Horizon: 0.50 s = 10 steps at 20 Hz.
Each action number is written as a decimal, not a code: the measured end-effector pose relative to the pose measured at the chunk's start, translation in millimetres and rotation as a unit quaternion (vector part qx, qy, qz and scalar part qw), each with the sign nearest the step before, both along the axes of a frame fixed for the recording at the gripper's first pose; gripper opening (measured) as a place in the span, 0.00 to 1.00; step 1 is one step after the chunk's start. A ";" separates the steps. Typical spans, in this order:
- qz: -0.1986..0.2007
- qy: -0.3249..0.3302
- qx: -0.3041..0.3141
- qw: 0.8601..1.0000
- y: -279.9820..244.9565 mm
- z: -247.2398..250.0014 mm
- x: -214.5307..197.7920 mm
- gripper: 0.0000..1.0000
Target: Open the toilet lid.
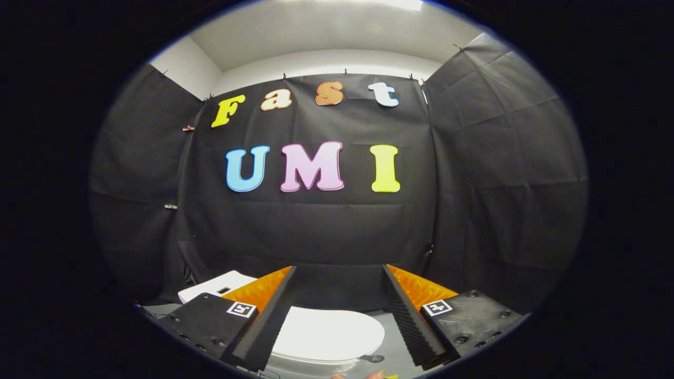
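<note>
Below the spread-apart, empty fingers of the gripper (pixel 339 308), the smooth white oval plastic toilet lid (pixel 329 334) lies closed, apparently flat. Approaching from above it, the fingers could slide off its glossy top instead of hooking the rim.

Toilet lid (pixel 329 334): plain glossy white, no pattern, lying flat under my tool (pixel 339 316), whose fingers stand wide apart with nothing between them. I see a small dark oval mark on the grey floor (pixel 392 352) just beside the lid's front edge. Cistern (pixel 216 288) beyond the left finger: white as well, with a small dark slot on top. Each finger mount carries a square black-and-white marker tag, and an orange ribbed panel sits behind each finger. Booth wall (pixel 326 231): black cloth, creased in straight fold lines. Room wall above the cloth: pale grey-white.
</note>
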<state>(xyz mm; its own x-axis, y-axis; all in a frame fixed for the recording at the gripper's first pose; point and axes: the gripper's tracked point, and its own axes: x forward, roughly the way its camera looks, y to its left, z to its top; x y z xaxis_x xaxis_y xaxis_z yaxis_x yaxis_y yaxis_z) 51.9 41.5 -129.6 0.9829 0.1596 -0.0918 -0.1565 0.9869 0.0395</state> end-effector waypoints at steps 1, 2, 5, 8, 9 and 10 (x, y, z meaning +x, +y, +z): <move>-0.002 0.013 0.002 1.000 -4.7 -17.7 3.6 0.99; -0.003 0.024 0.005 1.000 -10.5 -35.5 7.2 0.99; -0.002 0.059 0.021 0.998 -26.5 -89.1 18.6 0.99; -0.006 0.099 0.061 0.993 -48.6 -142.3 27.9 0.99; -0.012 0.115 0.079 0.990 -57.7 -161.6 32.8 0.99; -0.017 0.131 0.093 0.987 -66.3 -180.2 36.6 0.99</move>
